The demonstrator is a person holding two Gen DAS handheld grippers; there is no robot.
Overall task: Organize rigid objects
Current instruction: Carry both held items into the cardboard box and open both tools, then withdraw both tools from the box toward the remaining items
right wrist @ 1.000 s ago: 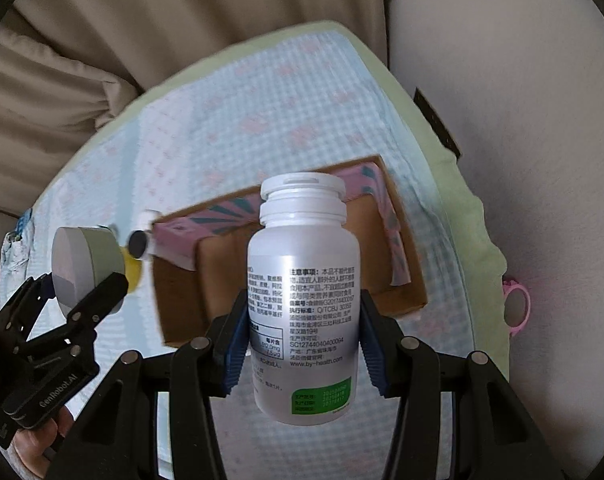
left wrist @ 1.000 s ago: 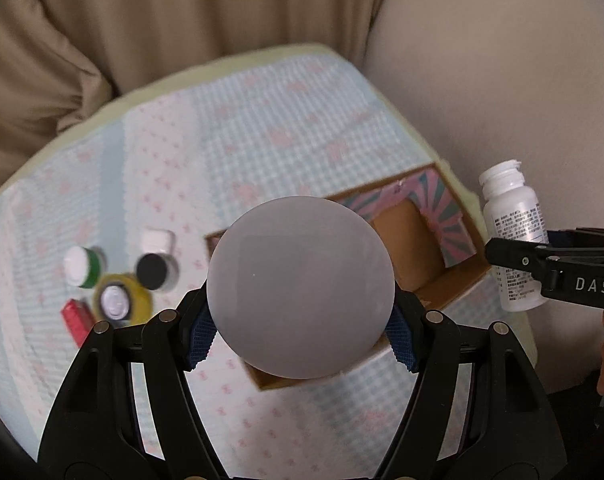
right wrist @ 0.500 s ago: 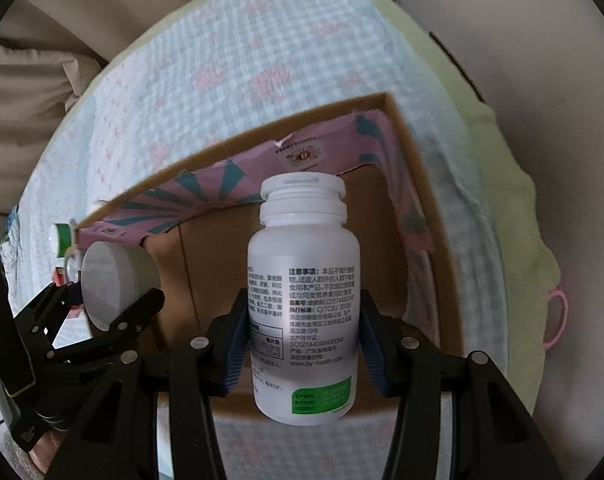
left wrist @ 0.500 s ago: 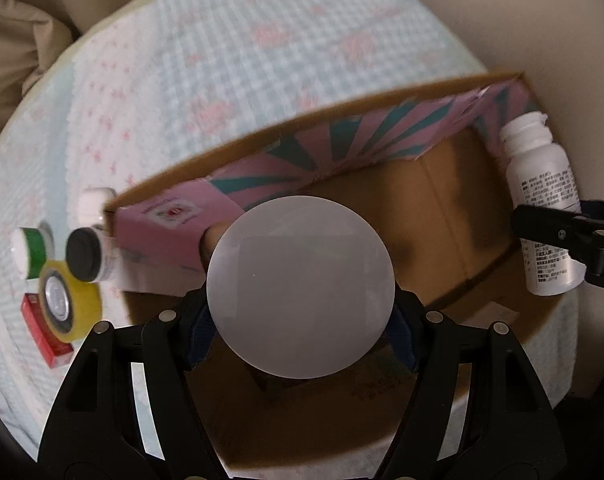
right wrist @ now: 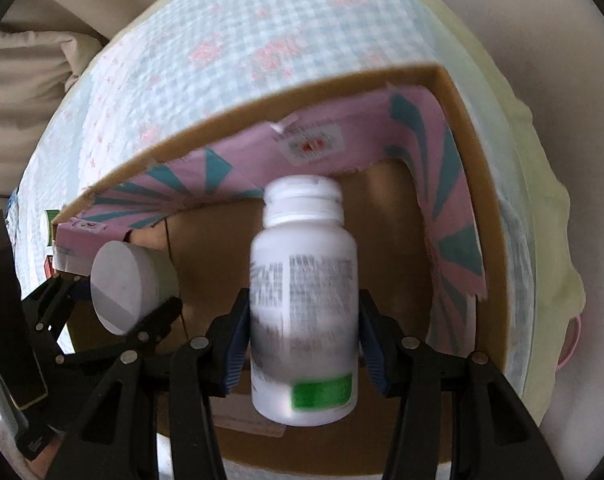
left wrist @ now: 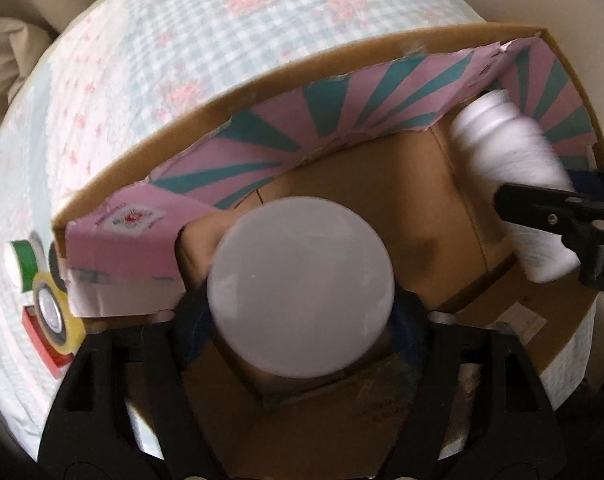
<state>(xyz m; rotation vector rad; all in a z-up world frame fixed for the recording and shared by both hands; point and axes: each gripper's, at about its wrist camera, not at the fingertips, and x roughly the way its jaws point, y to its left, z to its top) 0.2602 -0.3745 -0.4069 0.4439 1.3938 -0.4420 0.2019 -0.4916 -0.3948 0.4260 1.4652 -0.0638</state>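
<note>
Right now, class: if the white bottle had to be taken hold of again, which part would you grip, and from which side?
Grip the white bottle across its straight round body, below the narrower cap. It points cap-first down into the cardboard box, so come from above, probably as the right gripper does now; its jaws are opening around the bottle.

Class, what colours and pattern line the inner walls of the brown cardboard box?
Pink with teal sunburst stripes on the cardboard box lining, clearest in the left wrist view.

Both wrist views look steeply down, close, into one cardboard box [left wrist: 382,432].
</note>
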